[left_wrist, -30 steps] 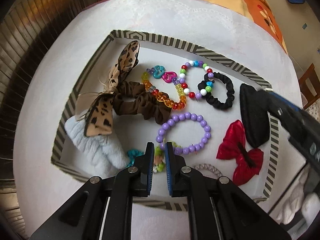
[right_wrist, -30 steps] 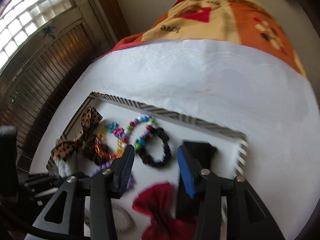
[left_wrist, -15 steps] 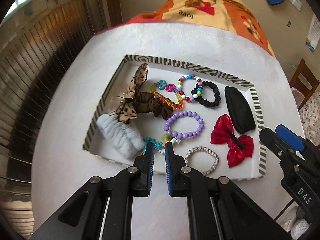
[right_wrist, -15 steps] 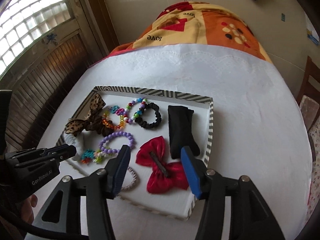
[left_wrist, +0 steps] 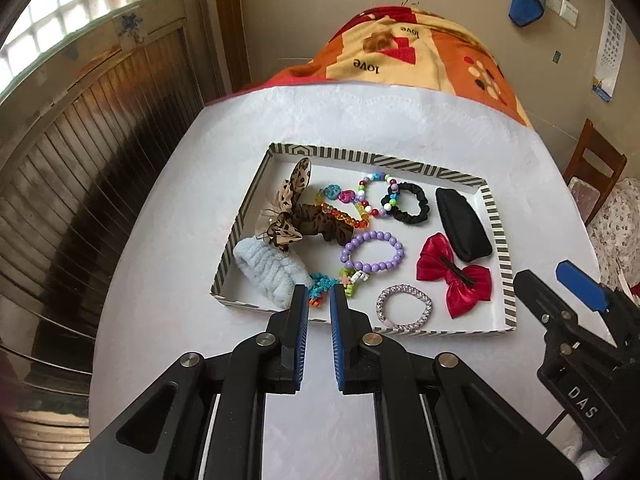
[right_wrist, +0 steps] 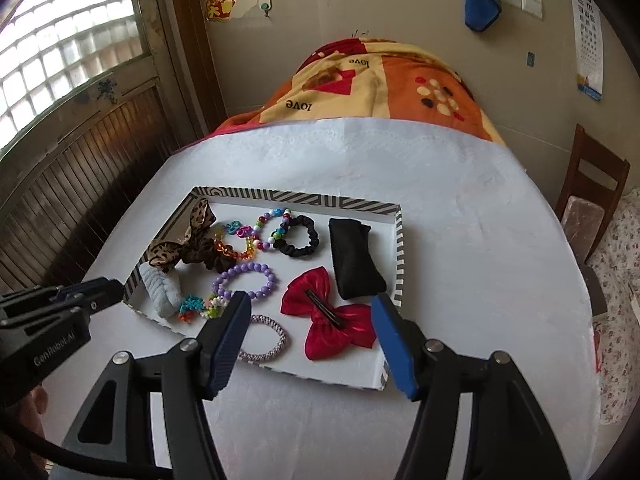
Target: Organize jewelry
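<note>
Left gripper (left_wrist: 319, 294) sat nearly closed, narrow gap, nothing held, above the near rim of the striped cardboard tray (left_wrist: 494, 216). Right gripper (right_wrist: 310, 316) was spread wide, empty, over the glossy red satin bow (right_wrist: 326, 312). Inside the tray lay a round purple bead bracelet (left_wrist: 373, 251), a ruffled black scrunchie (left_wrist: 408, 209), a fuzzy pale-blue scrunchie (left_wrist: 268, 270) and a braided silver band (left_wrist: 404, 306).

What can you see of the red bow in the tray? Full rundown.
The red bow looks like shiny satin: two puffed loops with a dark clip bar across its middle. It lies flat on the white floor of the striped tray, near the front right corner, beside the black pouch and clear of both grippers. Nothing grips it.
</note>
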Available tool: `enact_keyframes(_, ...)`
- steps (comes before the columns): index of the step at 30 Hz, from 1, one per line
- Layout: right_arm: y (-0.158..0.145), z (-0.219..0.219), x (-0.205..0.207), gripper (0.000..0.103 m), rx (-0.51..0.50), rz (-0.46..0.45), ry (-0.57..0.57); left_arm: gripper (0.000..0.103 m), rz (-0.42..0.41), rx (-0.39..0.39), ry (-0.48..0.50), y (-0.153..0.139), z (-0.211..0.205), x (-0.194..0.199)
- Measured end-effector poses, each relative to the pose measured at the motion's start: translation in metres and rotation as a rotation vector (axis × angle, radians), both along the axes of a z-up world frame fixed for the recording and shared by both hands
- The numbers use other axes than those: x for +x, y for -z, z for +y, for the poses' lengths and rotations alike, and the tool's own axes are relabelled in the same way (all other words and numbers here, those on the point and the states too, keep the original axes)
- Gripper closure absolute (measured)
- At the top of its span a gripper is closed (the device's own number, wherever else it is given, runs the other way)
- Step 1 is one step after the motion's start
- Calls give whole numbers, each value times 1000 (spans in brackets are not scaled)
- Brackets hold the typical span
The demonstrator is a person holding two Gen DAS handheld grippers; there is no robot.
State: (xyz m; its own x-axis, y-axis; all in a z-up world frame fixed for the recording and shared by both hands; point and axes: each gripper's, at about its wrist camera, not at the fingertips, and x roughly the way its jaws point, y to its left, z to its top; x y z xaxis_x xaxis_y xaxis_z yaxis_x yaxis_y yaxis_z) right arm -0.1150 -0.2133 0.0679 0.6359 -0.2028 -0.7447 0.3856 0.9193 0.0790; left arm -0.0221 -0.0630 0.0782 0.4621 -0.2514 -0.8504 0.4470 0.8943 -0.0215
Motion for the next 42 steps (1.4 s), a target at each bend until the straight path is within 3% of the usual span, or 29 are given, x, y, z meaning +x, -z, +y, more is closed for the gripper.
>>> enact_keyframes(23, -17, 21, -23, 37, -20, -24, 4, 101, -89, -17, 4, -30, 10, -22)
enact_keyframes(42, -13, 10, -20, 37, -18, -4, -7, 101, -81, -2, 7, -26, 3, -20)
